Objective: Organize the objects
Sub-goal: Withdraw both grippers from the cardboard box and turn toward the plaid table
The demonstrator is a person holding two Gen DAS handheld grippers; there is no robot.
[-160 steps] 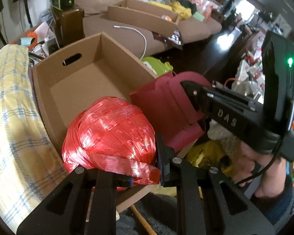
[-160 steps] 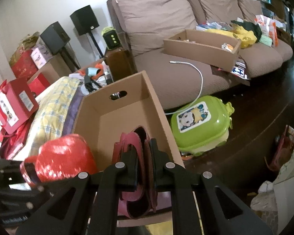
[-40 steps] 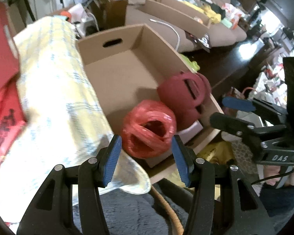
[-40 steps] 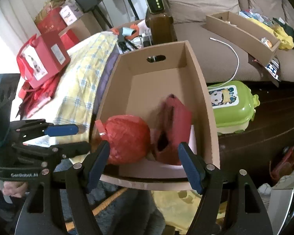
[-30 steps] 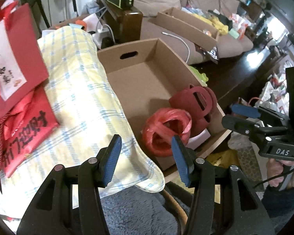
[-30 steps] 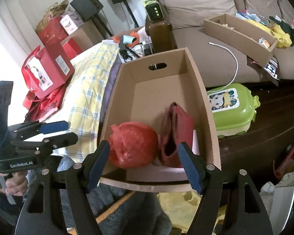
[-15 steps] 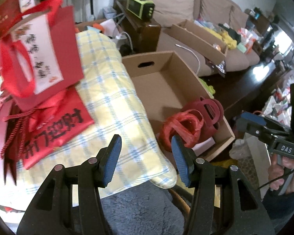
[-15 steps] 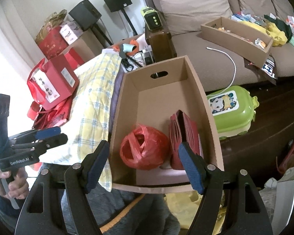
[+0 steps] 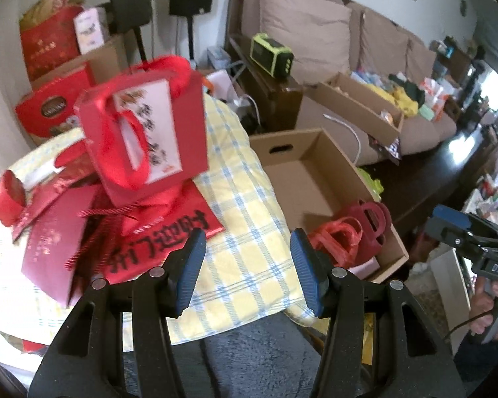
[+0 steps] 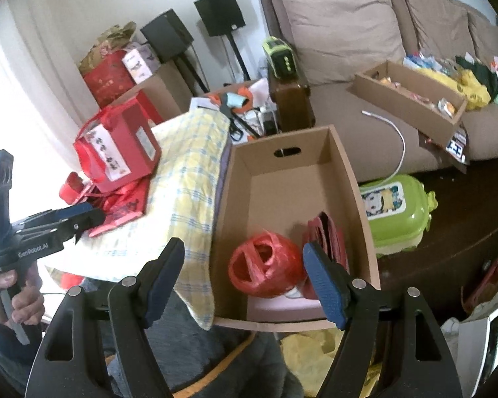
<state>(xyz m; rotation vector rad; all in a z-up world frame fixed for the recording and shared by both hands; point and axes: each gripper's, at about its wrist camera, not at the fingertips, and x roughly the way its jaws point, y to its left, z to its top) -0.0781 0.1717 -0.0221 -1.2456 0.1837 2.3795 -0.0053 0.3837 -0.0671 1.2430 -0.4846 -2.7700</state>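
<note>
We take the open brown cardboard box (image 10: 292,179) with the slot handle as our landmark. At its near end a red ball of plastic ribbon (image 10: 264,270) lies on the floor of the box, and a dark red folded bag (image 10: 327,232) stands just beside it, against the box's right wall. Left of the box we see a yellow checked cloth (image 9: 245,219), which carries a red gift bag with ribbon handles (image 9: 142,139) and flat red packets (image 9: 162,235). Right of the box sits a green plastic case (image 10: 396,212). The left gripper (image 9: 245,262) hangs over the cloth, jaws partly apart, nothing between them. The right gripper (image 10: 245,275) hangs above the box's near end, jaws wide apart and empty.
</note>
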